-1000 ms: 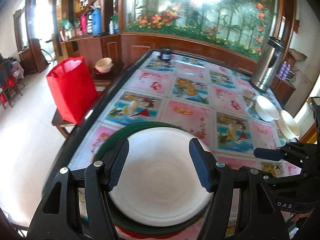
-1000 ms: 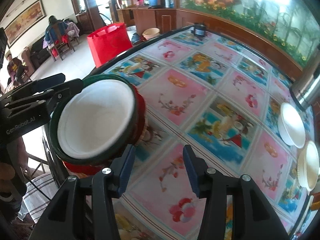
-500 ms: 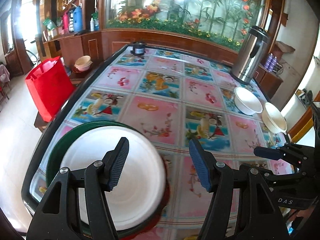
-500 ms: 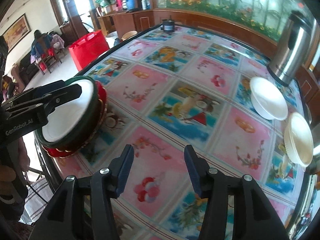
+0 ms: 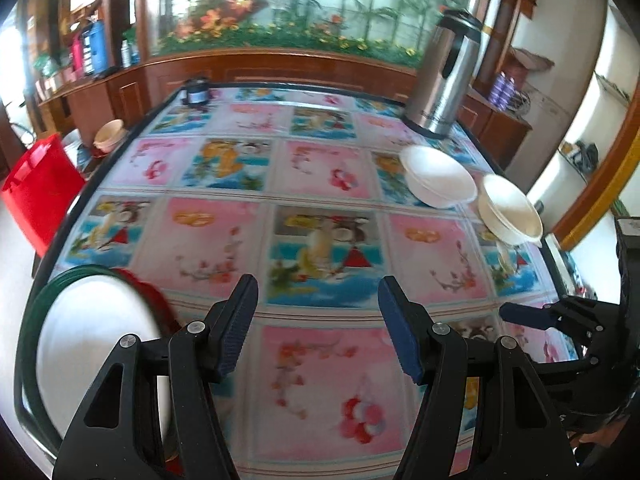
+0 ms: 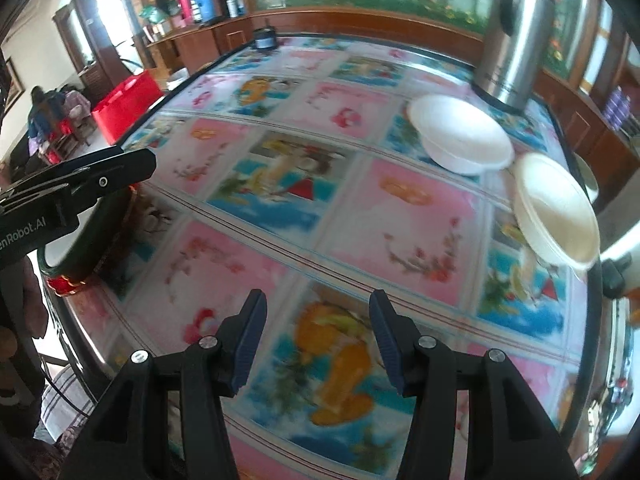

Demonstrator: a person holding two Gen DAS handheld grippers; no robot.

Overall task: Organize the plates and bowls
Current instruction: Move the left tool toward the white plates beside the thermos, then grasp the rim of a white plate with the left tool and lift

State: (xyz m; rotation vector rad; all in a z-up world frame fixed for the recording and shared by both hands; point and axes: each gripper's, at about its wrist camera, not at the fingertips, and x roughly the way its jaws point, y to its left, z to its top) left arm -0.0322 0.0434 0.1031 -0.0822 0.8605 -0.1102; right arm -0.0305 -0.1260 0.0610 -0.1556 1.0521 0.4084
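Note:
A stack of plates, white in green on red point(image 5: 84, 336), sits at the table's near left corner; it also shows in the right wrist view point(image 6: 86, 248). A white bowl point(image 5: 438, 176) and a cream bowl point(image 5: 510, 210) sit at the right side, also seen in the right wrist view as the white bowl point(image 6: 460, 138) and the cream bowl point(image 6: 556, 212). My left gripper point(image 5: 318, 324) is open and empty over the table, right of the stack. My right gripper point(image 6: 318, 336) is open and empty above the table's near edge.
A steel thermos point(image 5: 444, 76) stands behind the bowls. A small dark jar point(image 5: 196, 92) sits at the far left corner. A red bag point(image 5: 36, 188) stands on the floor left of the flowered table point(image 5: 320, 184).
Both grippers have swung right, away from the plate stack, which has slid to the left edge of both views. The two bowls now sit nearer and larger.

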